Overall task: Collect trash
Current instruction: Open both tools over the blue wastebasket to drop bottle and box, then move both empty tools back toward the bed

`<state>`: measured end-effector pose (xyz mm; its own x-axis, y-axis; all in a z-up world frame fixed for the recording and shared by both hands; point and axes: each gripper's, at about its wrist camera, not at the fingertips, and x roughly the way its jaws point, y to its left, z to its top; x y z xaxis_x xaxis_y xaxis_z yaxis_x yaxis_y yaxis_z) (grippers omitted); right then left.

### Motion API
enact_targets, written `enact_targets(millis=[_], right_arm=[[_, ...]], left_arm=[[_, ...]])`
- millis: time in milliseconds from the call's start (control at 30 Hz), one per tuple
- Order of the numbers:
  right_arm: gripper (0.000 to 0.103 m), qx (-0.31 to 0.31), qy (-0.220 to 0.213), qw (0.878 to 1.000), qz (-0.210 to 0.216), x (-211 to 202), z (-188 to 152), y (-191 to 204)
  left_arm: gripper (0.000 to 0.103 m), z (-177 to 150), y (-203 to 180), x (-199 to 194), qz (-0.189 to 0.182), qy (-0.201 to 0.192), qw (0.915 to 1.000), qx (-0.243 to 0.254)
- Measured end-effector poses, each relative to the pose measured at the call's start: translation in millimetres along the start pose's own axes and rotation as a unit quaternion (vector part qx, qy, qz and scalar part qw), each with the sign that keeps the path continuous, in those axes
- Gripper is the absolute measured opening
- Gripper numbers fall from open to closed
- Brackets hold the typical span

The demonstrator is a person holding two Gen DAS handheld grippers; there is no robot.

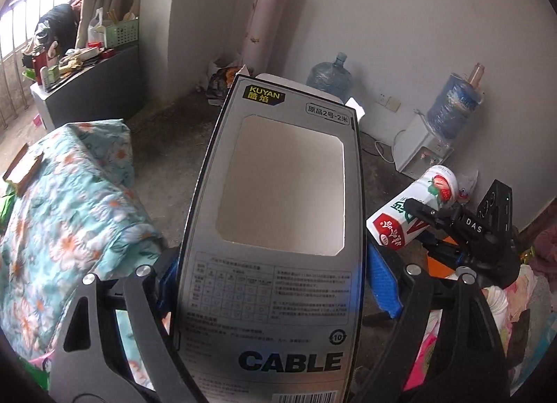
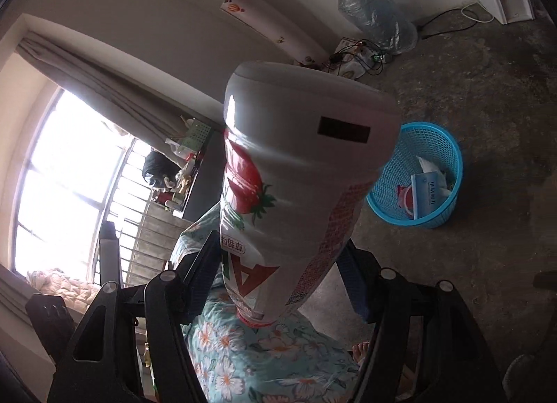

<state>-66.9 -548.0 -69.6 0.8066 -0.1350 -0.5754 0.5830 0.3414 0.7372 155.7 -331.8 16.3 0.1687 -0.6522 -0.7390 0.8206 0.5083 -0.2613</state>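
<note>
You are carrying two pieces: left gripper (image 1: 275, 302) fingers clamping the cable box (image 1: 278, 229), right gripper (image 2: 278, 284) fingers gripping the strawberry drink bottle (image 2: 296, 187). The blue basket (image 2: 383, 190) at three o'clock, already holding some trash, is waiting for both.

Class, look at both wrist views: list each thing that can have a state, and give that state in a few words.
cable box: empty, top flap open, clamped in the left gripper.
strawberry drink bottle: gripped by the right gripper, base pointing away.
blue basket: standing on the floor, partly filled with trash.
loose water jug: upright on the floor.
dispenser jug: inverted on its dispenser.
</note>
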Motion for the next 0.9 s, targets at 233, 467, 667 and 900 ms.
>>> enact_targets(millis=[233,467,667,900], right_arm=[[0.064,0.044,-0.021,0.996,-0.075,69.3,43.6,-55.2],[0.075,0.04,0.005,0.986,-0.162,160.8,63.7,-113.5],[0.075,0.083,0.027,0.981,-0.173,170.6,39.8,-149.4],[0.075,0.095,0.016,0.983,-0.155,129.5,18.5,-147.2]], left_arm=[[0.081,64.8,-35.7,163.5,-0.041,0.054,0.9977,0.006],[0.091,76.5,-35.0,288.4,-0.053,0.086,0.9918,-0.079],[0.091,50.0,-32.6,290.2,-0.076,0.107,0.9889,-0.07],[0.091,57.7,-24.9,211.0,-0.089,0.047,0.9936,-0.053]])
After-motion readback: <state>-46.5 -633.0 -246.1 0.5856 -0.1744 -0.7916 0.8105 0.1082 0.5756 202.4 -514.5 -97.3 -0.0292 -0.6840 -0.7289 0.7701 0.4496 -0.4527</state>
